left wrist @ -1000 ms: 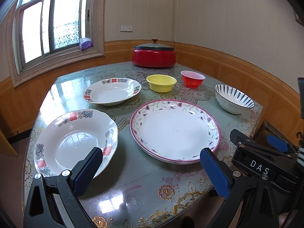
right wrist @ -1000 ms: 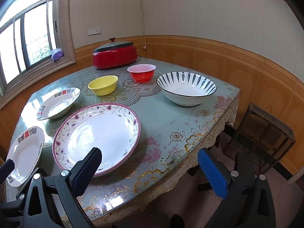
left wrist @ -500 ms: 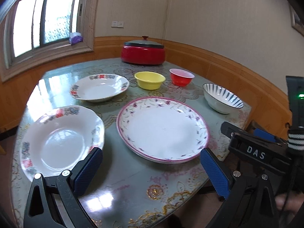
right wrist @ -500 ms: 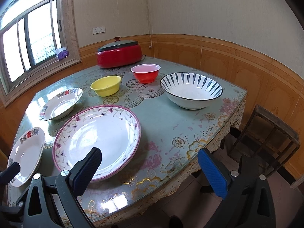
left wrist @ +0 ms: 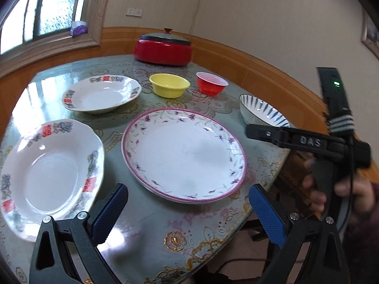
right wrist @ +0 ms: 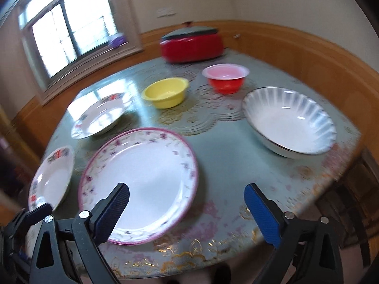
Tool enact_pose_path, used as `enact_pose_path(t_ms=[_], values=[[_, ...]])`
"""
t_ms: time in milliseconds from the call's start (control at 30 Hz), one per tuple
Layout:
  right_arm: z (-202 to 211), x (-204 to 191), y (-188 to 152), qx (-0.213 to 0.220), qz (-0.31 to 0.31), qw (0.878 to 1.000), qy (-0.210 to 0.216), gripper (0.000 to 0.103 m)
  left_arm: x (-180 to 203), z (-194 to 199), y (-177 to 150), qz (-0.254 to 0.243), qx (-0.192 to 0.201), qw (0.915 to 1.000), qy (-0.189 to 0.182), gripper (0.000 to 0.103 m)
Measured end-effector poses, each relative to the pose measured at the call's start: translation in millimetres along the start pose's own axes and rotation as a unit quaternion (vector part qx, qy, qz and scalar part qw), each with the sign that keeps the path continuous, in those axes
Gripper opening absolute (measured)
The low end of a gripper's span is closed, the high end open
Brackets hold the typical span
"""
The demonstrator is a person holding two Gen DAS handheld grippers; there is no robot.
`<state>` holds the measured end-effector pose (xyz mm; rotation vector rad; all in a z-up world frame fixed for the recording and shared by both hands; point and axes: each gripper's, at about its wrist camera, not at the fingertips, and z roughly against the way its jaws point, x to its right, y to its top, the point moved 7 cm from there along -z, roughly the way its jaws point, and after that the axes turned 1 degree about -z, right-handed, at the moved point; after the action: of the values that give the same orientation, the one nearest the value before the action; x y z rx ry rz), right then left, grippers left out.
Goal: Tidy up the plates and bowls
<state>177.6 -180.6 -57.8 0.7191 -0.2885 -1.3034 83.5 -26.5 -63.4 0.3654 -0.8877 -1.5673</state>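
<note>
A large pink-rimmed floral plate [left wrist: 184,151] [right wrist: 139,182] lies near the table's front edge. Two white deep plates with red and blue marks lie to its left, one near [left wrist: 47,175] [right wrist: 51,177], one farther back [left wrist: 101,93] [right wrist: 99,116]. A yellow bowl [left wrist: 169,87] [right wrist: 165,92], a red bowl [left wrist: 210,86] [right wrist: 226,78] and a blue-striped white bowl [left wrist: 263,113] [right wrist: 289,123] stand behind and right. My left gripper [left wrist: 189,213] is open and empty above the front edge. My right gripper [right wrist: 187,213] is open and empty, also at the front edge.
A red lidded pot [left wrist: 163,48] [right wrist: 191,45] stands at the table's far side by the wood-panelled wall. A window [right wrist: 71,30] is at the left. A dark wooden stool [right wrist: 355,201] stands beyond the table's right edge.
Both grippers have moved forward and in over the table, so the plates look larger. The right wrist view is now blurred from motion. Both stay open.
</note>
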Motion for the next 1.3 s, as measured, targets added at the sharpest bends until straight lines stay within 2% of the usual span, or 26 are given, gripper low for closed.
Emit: enact_pose_path(t_ms=[67,100,200,300,433,500,633,700,800,867,1000,1067,1100,1300], values=[[-13,-3,7,-0.021,0.027,0.999,0.021,0.094,-2,0,1,0.009,0.002,0.9999,0.006,0.101],[-20,-5,10,-0.031,0.041,0.998,0.031,0.089,-3,-1,1,0.014,0.000,0.9999,0.002,0.100],[-42,-10,18,-0.061,0.072,0.994,0.056,0.087,-5,-4,1,0.034,-0.004,0.9994,0.002,0.100],[-64,-12,25,-0.082,0.107,0.989,0.057,0.082,-5,-9,-1,0.043,-0.007,0.9990,0.014,0.097],[-89,-10,33,-0.106,0.145,0.982,0.061,0.074,-3,-18,-5,0.062,-0.015,0.9976,0.025,0.086],[-98,-11,35,-0.115,0.163,0.978,0.065,0.062,-1,-22,-7,0.070,-0.018,0.9969,0.030,0.080],[-113,-10,36,-0.131,0.191,0.970,0.075,0.048,3,-29,-12,0.087,-0.023,0.9946,0.052,0.072],[-117,-11,36,-0.137,0.205,0.966,0.084,0.038,3,-31,-14,0.099,-0.023,0.9927,0.065,0.072],[-120,-15,33,-0.143,0.232,0.957,0.097,0.031,-1,-34,-18,0.120,-0.024,0.9886,0.088,0.071],[-121,-15,34,-0.141,0.250,0.952,0.101,0.031,-4,-37,-21,0.133,-0.028,0.9852,0.104,0.064],[-117,-15,32,-0.136,0.281,0.943,0.113,0.029,-10,-45,-24,0.161,-0.027,0.9784,0.127,0.056],[-115,-15,31,-0.131,0.301,0.938,0.113,0.028,-15,-49,-26,0.168,-0.029,0.9745,0.146,0.044],[-113,-14,29,-0.130,0.307,0.936,0.114,0.028,-17,-52,-26,0.173,-0.029,0.9734,0.147,0.042],[-107,-8,24,-0.131,0.335,0.926,0.116,0.027,-23,-57,-25,0.182,-0.025,0.9681,0.170,0.036]])
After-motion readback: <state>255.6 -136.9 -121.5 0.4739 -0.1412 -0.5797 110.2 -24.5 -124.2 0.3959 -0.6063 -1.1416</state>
